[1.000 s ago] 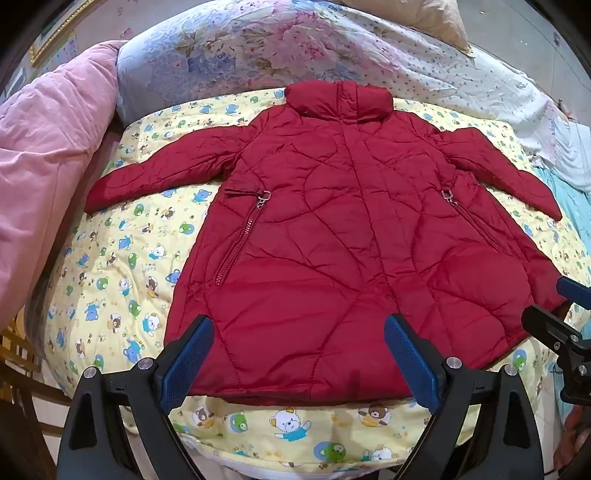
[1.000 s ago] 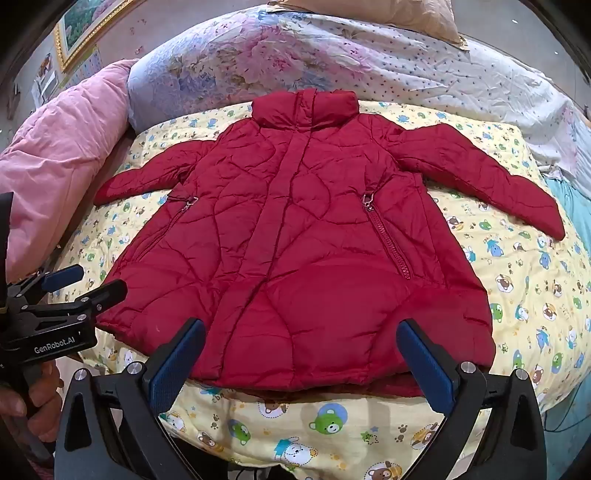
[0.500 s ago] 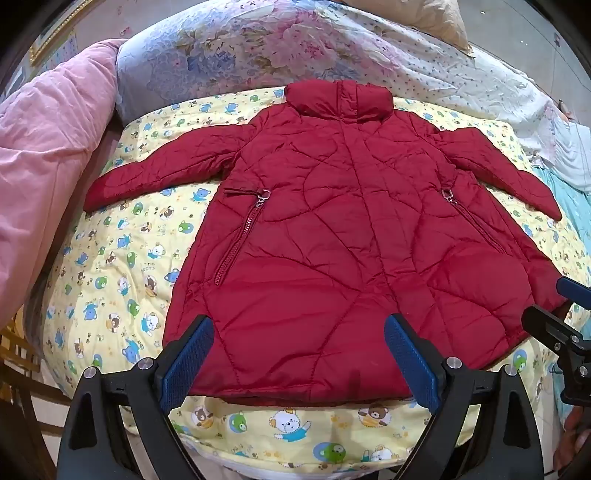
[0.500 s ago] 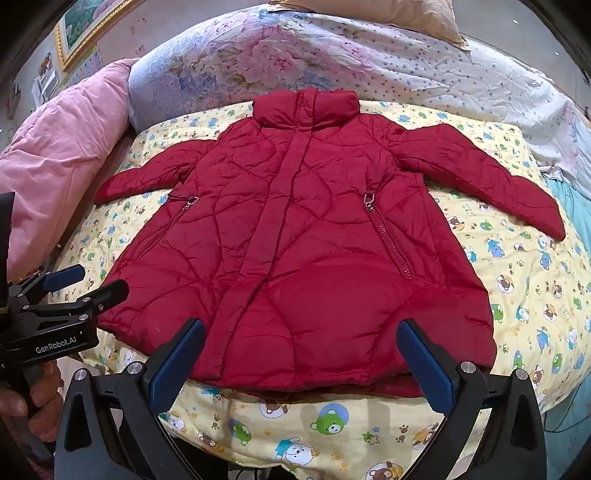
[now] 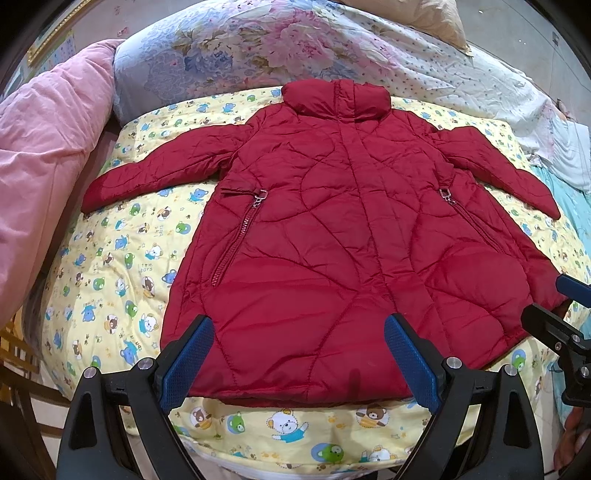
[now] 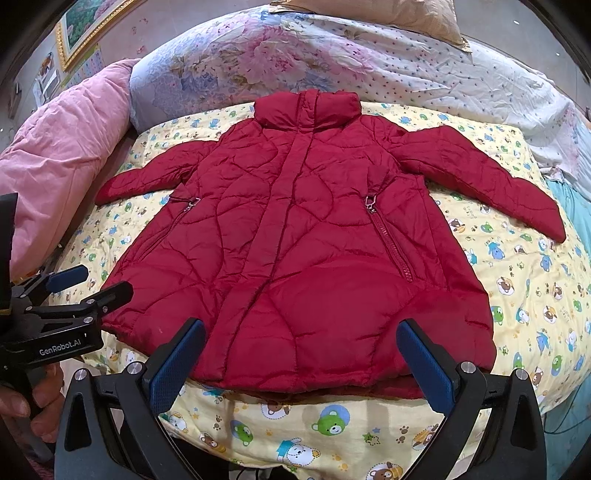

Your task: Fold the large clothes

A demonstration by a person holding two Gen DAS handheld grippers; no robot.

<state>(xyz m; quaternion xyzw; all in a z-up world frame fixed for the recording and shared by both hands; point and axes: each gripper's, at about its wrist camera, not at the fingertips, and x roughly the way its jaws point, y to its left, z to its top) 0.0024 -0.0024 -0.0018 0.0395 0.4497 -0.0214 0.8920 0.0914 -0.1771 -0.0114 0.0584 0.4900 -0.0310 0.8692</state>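
A red quilted jacket (image 5: pixel 332 240) lies flat and face up on a yellow bear-print sheet (image 5: pixel 122 258), collar far, both sleeves spread out. It also shows in the right wrist view (image 6: pixel 303 243). My left gripper (image 5: pixel 299 362) is open and empty, hovering near the jacket's hem left of centre. My right gripper (image 6: pixel 301 365) is open and empty near the hem's right part. Each gripper shows at the edge of the other's view: the right one in the left wrist view (image 5: pixel 554 310), the left one in the right wrist view (image 6: pixel 92 284).
A pink quilt (image 5: pixel 40 155) is piled at the left. A floral blanket (image 5: pixel 258 48) and a dotted white cover (image 6: pixel 461 74) lie beyond the collar. A tan pillow (image 5: pixel 413 14) sits at the far end. A framed picture (image 6: pixel 85 26) hangs far left.
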